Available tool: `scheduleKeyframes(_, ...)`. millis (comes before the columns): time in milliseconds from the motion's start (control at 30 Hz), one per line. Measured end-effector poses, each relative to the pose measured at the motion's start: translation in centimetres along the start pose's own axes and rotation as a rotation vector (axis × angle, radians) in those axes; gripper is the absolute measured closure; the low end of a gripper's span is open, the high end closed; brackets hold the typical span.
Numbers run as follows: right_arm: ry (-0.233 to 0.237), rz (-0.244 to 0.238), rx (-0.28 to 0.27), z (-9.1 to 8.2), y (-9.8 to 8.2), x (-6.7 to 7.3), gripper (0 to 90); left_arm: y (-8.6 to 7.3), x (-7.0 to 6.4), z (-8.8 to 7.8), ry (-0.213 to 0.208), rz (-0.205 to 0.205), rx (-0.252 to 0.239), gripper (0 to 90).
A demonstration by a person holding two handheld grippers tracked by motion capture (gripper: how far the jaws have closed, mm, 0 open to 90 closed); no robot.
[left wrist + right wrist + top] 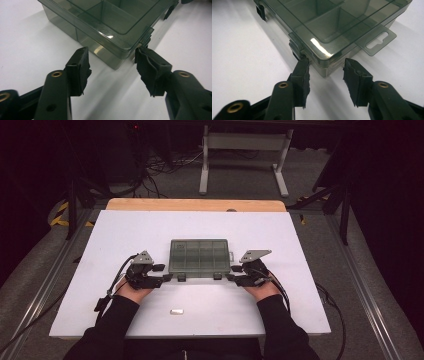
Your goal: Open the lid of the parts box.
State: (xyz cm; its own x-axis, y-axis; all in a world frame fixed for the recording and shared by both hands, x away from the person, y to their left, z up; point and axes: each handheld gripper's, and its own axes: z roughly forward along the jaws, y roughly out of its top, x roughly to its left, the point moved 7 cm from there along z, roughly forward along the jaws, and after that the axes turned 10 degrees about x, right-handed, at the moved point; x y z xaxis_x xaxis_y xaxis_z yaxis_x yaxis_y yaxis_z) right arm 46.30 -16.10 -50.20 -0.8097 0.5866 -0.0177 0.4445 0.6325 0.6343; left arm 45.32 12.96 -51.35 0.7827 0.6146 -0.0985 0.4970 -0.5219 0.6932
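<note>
A smoky clear plastic box (199, 258) with a shut lid and divided compartments lies flat on the white table (125, 240). The left gripper (167, 279) sits at the box's near left corner, and in the left gripper view (112, 67) that corner stands between its spread jaws; one pad (146, 65) is right at a latch tab, the other well clear of the wall. The right gripper (231, 278) sits at the box's near right corner; in the right gripper view (325, 72) one pad (302, 72) meets the latch, the other stands just off the box, nothing clamped. A small pale piece (176, 311) lies nearer the person than the box
</note>
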Motion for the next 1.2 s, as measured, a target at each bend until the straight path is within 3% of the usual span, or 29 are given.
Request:
scheduleKeyframes(100,-0.01,-0.006,-0.007,-0.09,0.05,0.0,59.9,-0.01,-0.07,0.08,-0.018,-0.015,0.001,50.2)
scheduleKeyframes(533,-0.004,-0.009,-0.008,-0.14,0.05,0.05,63.6,0.0,-0.48,0.24,0.017,0.048,0.02,62.9)
scheduleKeyframes(1200,-0.02,-0.018,-0.003,-0.15,0.04,0.21,64.3,0.02,-0.57,0.26,0.026,0.047,0.02,62.8)
